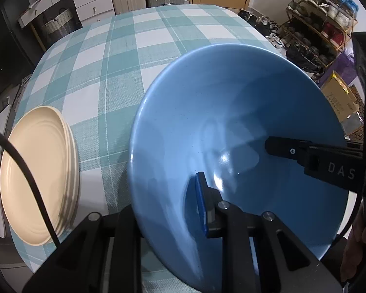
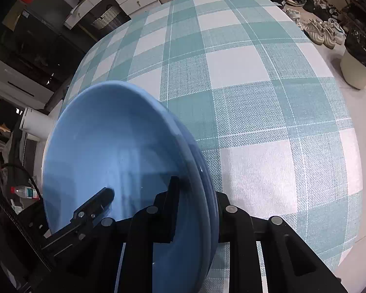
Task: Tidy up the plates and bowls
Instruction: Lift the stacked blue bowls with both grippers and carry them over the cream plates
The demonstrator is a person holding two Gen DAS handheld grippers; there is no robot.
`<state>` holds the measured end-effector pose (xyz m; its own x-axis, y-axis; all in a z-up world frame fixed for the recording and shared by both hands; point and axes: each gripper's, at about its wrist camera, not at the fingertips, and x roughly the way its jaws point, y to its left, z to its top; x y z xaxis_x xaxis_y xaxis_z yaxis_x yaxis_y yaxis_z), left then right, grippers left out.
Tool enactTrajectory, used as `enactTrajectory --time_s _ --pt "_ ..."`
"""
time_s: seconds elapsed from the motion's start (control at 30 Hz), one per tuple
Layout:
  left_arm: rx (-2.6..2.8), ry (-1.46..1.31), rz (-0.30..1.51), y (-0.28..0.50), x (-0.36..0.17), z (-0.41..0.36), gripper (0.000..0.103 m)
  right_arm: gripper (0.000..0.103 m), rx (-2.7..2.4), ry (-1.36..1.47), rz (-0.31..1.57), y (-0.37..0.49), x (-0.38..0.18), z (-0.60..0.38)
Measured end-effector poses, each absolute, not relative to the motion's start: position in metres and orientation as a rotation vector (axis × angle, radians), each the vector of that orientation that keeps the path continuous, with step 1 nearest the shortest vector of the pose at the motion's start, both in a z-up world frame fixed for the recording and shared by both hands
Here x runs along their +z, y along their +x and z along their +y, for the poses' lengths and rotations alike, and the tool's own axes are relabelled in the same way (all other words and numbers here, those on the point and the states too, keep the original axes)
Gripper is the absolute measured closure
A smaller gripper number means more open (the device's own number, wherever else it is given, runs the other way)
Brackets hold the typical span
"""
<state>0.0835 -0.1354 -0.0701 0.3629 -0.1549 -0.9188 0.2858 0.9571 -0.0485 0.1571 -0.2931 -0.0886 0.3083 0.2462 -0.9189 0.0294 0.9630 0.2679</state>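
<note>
- Bowls: two blue bowls [image 2: 124,161] sit nested, tilted on edge, near the bench's [image 2: 256,85] close edge; a double rim shows in the right wrist view.
- Left claw [image 1: 168,195] is clamped on the bowls' rim, one blue-padded finger [image 1: 201,202] inside the bowl; the outer finger is hidden behind the wall.
- Right claw [image 2: 197,205] pinches the opposite rim, one finger inside and one outside.
- Risk: both grips bite only the thin rim, so, with the bowls tilted, the glazed rim could slide out of a claw.
- Risk: it is unclear whether the pinch holds both bowls; the outer one could drop free.
- Risk: the cream plate stack [image 1: 39,175] lies left of the bowls, overhanging the bench edge; a swing that way could knock it off.
</note>
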Motion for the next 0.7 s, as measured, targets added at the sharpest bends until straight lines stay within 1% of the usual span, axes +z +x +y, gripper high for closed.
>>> enactTrajectory --time_s 0.1,0.23,0.37,0.43,0.7 --pt "-0.288 0.104 1.183 0.0869 -0.0724 -0.1327 0.081 0.083 0.145 0.214 1.258 0.1582 -0.0888 -0.2868" --pt "-0.276 0.157 1.178 0.0855 -0.0724 -0.1388 0.077 0.082 0.147 0.183 1.274 0.1603 -0.0884 -0.2837" --pt "-0.28 0.163 1.178 0.0838 -0.0723 -0.1391 0.078 0.083 0.152 0.221 1.263 0.1596 -0.0897 -0.2876" --pt "-0.285 0.148 1.184 0.0841 -0.072 -0.1364 0.08 0.085 0.159 0.234 1.247 0.1577 -0.0886 -0.2899" --pt "-0.284 0.176 1.167 0.0803 -0.0637 -0.1369 0.081 0.085 0.149 0.247 1.243 0.1575 -0.0801 -0.2885"
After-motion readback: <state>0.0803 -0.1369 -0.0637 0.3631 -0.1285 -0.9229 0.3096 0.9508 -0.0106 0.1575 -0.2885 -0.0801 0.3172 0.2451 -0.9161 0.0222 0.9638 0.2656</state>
